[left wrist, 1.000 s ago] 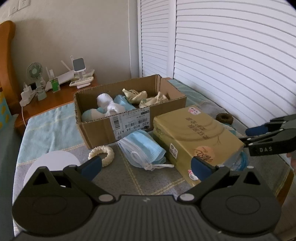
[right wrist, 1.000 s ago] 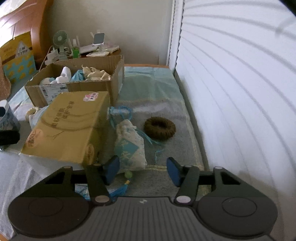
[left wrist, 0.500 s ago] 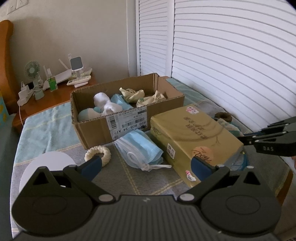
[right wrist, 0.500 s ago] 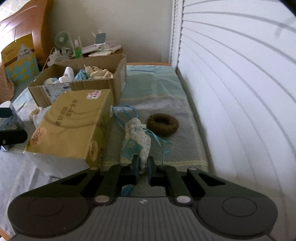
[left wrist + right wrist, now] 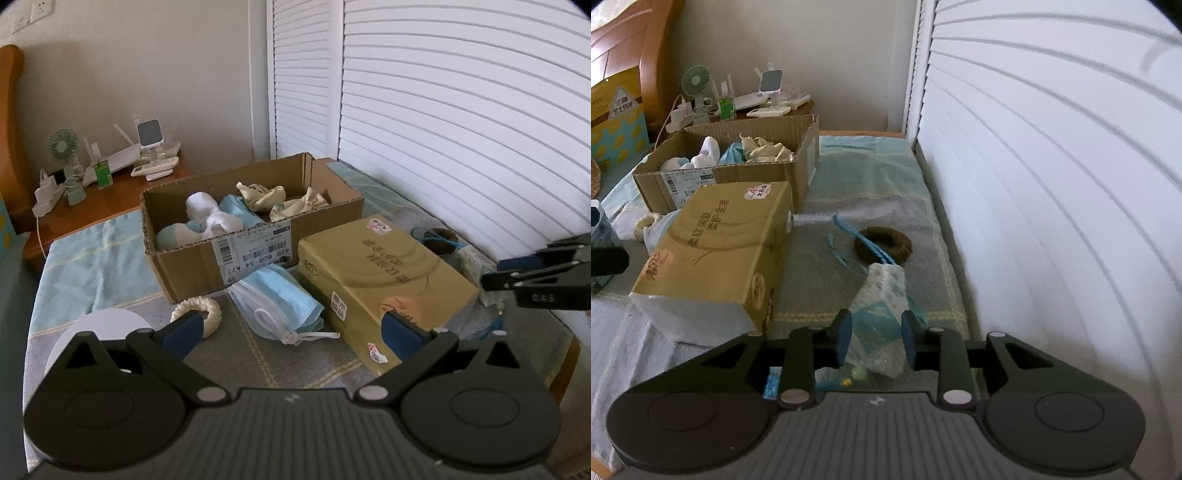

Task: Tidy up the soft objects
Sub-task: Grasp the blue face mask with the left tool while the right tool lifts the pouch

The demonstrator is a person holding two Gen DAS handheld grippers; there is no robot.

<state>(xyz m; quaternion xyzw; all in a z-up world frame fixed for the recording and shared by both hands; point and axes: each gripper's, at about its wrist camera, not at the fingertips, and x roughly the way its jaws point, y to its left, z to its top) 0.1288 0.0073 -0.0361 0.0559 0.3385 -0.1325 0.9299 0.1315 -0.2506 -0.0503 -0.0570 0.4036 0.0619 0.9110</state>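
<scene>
Right gripper: jaws are opening, standing narrow, with the patterned pouch sitting between them; the pads are looking just clear of the cloth on both sides, though contact is hard to judge.
Patterned pouch: a small white-and-blue fabric bag, lying tilted at the near right of the bed, its blue ribbon trailing far-left across the brown ring.
Brown ring: a fuzzy hair tie, lying flat just beyond the pouch, near the white shutters.
Left gripper: jaws are standing wide and holding nothing, hovering over the near part of the bed.
Face masks: a blue stack, lying between the spread fingers in the left wrist view, just in front of the cardboard box and touching the tissue pack.
Cream ring: resting left of the masks, near the box's front wall.
Cardboard box: open, sitting at the far side of the bed; it is holding white socks, a blue cloth and beige pouches.
Tissue pack: a yellow block, lying right of the box and left of the pouch.
Nightstand: standing far left, carrying a small fan and chargers.
</scene>
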